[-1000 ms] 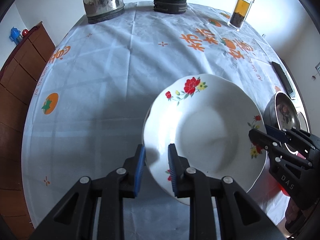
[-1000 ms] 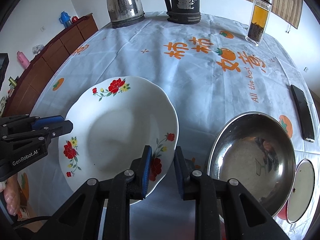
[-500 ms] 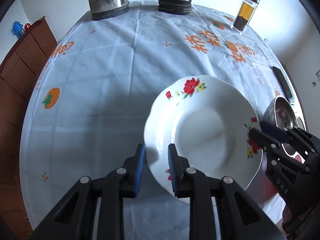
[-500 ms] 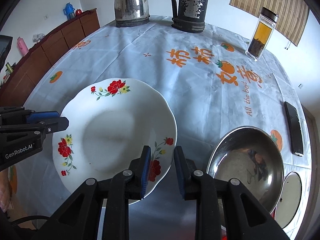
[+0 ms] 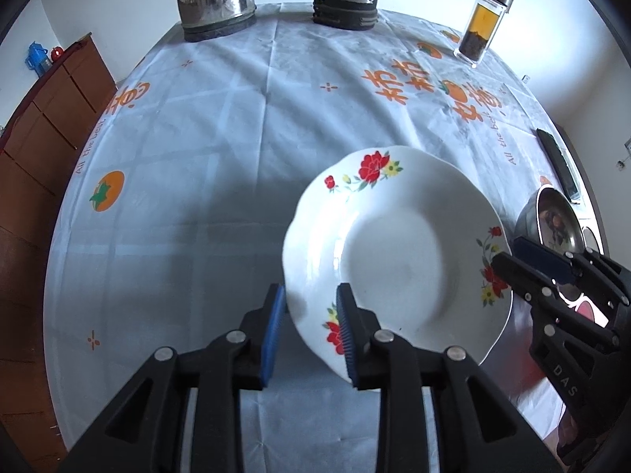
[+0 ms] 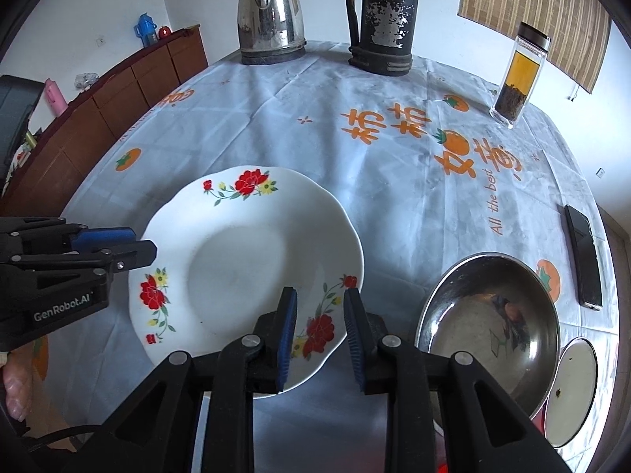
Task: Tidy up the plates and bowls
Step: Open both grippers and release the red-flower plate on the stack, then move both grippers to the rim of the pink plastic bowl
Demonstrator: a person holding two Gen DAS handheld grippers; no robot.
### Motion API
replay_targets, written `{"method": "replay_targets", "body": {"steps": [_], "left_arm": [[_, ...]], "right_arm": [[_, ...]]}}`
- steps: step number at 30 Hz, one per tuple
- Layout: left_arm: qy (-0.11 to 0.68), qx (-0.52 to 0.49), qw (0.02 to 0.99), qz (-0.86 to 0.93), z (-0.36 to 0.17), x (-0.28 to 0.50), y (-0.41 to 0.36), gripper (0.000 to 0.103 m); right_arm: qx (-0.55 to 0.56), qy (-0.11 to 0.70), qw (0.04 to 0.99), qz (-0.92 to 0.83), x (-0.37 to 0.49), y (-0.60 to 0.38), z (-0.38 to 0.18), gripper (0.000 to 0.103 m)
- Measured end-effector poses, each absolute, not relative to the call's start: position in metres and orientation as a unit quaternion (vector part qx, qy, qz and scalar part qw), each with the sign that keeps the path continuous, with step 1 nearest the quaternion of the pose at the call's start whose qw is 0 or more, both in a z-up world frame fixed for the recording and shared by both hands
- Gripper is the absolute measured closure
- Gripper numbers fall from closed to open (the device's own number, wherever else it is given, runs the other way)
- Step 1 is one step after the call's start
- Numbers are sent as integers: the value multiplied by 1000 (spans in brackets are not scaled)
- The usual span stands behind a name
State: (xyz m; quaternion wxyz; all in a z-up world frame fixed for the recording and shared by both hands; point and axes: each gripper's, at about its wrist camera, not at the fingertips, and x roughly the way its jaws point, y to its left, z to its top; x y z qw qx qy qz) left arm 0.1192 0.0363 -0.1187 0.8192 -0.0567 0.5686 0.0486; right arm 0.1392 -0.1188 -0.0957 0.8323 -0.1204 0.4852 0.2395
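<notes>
The left gripper (image 5: pixel 309 331) has its blue pads on either side of the near-left rim of the flowered plate (image 5: pixel 398 260); its jaws have just been opening, and a small gap shows at the outer pad, so they stand apart around the rim. The right gripper (image 6: pixel 319 331) straddles the near-right rim of the same plate (image 6: pixel 244 260); its jaws are narrow, but I cannot tell if the pads press on the rim. The plate is round, so it has no long axis; it faces up, with the big red flower on its far rim, and it seems tilted slightly. Just right of it stands a steel bowl (image 6: pixel 489 315). The tablecloth (image 6: pixel 355 181) is pale blue with orange fruits and letters. Further away are a phone (image 6: pixel 583 256), a tea bottle (image 6: pixel 516 75), a dark thermos (image 6: pixel 384 15) and a steel kettle (image 6: pixel 272 15). A brown cabinet (image 6: pixel 118 98) stands along the white wall.
</notes>
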Motion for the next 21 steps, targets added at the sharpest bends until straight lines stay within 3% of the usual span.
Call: {"method": "replay_targets", "body": {"steps": [4,8,21], "left_arm": [[565,-62,821,53,-115,114,37,52],[566,-65,820,52,-112,109,35,50],[559,-57,827,13,-94,92,-7,50]], "right_arm": [[-122,482,833,243,134,-119,-92,75],[-123,478,835,243,127,-122,-88,71],[-96,474,843,236,95,-157,-68,70]]}}
